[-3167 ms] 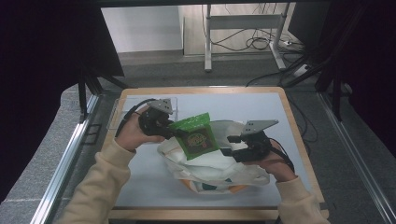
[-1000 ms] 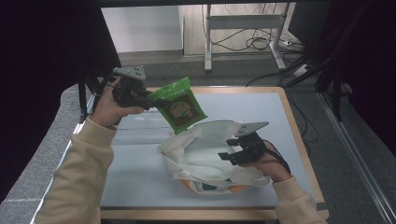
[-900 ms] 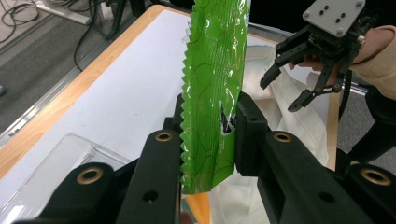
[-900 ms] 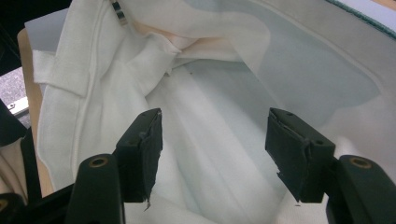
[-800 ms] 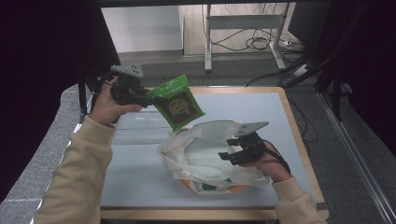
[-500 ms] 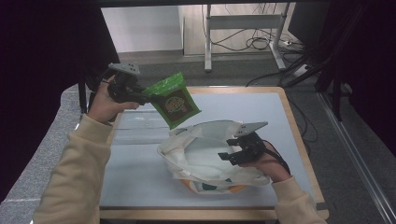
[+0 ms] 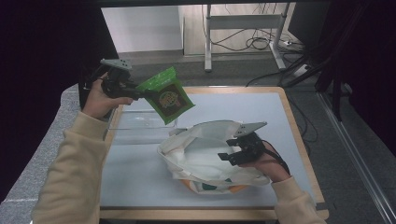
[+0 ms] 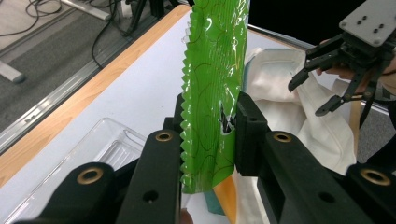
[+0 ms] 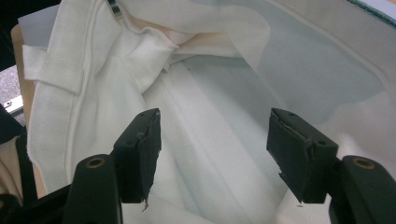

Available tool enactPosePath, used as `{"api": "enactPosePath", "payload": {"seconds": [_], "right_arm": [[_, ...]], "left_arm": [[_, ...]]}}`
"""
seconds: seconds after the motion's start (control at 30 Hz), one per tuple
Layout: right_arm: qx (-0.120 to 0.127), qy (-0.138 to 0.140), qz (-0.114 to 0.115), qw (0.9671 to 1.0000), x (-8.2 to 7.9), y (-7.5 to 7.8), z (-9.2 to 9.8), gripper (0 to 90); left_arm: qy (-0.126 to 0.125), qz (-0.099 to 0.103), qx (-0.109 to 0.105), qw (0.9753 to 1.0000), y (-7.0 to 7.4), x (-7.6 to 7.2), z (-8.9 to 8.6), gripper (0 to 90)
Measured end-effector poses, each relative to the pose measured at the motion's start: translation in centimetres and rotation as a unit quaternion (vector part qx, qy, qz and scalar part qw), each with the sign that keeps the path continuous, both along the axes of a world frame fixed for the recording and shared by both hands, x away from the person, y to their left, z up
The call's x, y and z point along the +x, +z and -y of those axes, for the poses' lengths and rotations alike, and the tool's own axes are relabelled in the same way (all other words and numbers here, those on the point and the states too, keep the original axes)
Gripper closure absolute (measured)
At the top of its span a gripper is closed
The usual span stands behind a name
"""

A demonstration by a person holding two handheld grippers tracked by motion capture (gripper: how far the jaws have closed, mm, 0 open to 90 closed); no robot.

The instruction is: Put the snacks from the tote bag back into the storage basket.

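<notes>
Nearest, right gripper (image 7: pixel 232 150) parked with jaws spread wide and empty over the mouth of the white cloth bag (image 7: pixel 201 154) near the front of the desk (image 7: pixel 261 112), much as a moment ago. Farther back on the left, left gripper (image 7: pixel 141 93) clamped on the crimped edge of the green snack packet (image 7: pixel 169 94), now lifted clear of the bag and carried up and outward above the clear plastic tray (image 7: pixel 140 127) at the desk's left rear. Reads as the packet taken out of the bag and likely headed for the tray, not yet set down.
</notes>
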State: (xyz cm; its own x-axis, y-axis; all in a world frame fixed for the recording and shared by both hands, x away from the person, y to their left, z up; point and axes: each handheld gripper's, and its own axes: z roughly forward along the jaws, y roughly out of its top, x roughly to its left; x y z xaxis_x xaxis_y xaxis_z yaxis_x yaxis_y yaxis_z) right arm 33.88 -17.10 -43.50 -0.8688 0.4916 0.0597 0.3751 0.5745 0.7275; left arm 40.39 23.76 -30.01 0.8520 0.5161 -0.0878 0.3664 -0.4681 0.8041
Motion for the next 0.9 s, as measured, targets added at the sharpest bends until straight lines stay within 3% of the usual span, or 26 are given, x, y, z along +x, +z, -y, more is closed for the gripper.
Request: {"api": "enactPosePath", "payload": {"seconds": [0.73, 0.9], "right_arm": [[-0.001, 0.001, 0.002, 1.0000, 0.0, 0.0, -0.1, 34.3], [-0.001, 0.001, 0.002, 1.0000, 0.1, 0.0, -0.1, 34.3]], "left_arm": [[0.020, -0.028, 0.022, 0.9992, -1.7, 3.6, -0.6, 75.0], [0.018, -0.030, 0.014, 0.9993, -2.0, 4.1, -1.2, 75.0]]}}
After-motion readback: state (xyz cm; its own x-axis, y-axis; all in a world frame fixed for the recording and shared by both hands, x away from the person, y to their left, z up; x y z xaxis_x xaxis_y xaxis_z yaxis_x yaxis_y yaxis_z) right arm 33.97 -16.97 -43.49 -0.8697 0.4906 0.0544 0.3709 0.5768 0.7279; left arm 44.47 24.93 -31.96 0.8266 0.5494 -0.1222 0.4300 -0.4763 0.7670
